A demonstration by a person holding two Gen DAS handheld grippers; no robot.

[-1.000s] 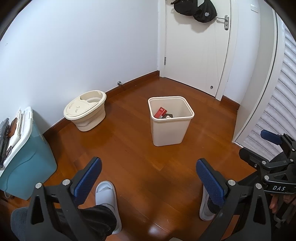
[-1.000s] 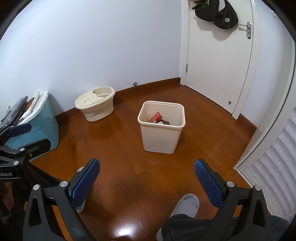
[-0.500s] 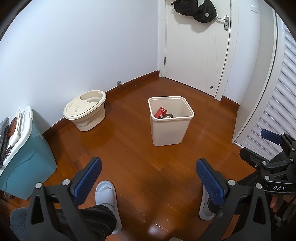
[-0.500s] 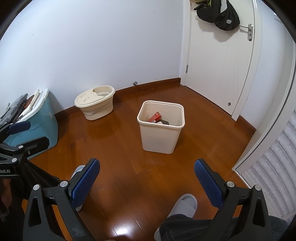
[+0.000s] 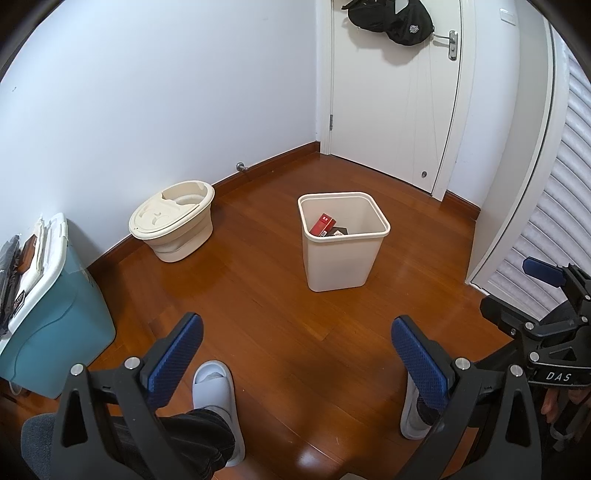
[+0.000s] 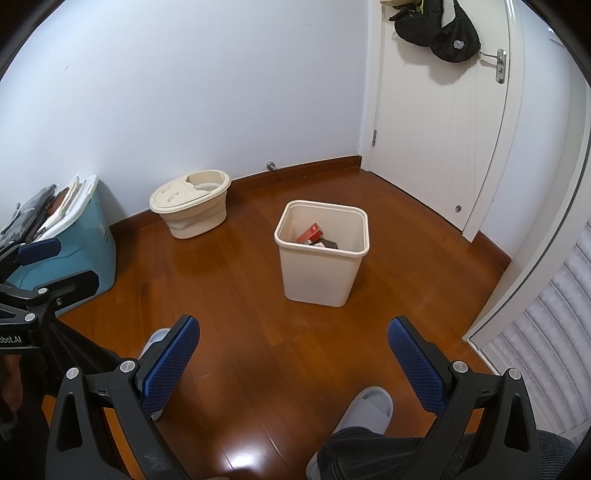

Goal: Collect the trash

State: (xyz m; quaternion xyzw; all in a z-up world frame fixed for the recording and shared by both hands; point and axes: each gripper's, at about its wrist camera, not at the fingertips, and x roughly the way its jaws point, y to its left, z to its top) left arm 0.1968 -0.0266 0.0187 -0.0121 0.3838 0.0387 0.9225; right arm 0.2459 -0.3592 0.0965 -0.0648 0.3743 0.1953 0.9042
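Observation:
A cream square waste bin (image 5: 343, 258) stands on the wooden floor in the middle of the room; it also shows in the right wrist view (image 6: 319, 273). Inside it lie a red box (image 5: 322, 224) and a dark box (image 5: 338, 232), seen too in the right wrist view as the red box (image 6: 310, 233). My left gripper (image 5: 297, 332) is open and empty, held well short of the bin above the floor. My right gripper (image 6: 293, 332) is open and empty at a similar distance, and it shows at the right edge of the left wrist view (image 5: 543, 288).
A beige lidded bucket (image 5: 173, 221) stands by the left wall. A teal storage box (image 5: 48, 325) with items on top stands at the far left. A white door (image 5: 391, 92) with black bags hung on it (image 5: 391, 16) is behind. The person's slippered feet (image 5: 214, 387) are below.
Almost nothing has moved. The right wrist view has shifted very slightly; both grippers stay open and the bin stays in place.

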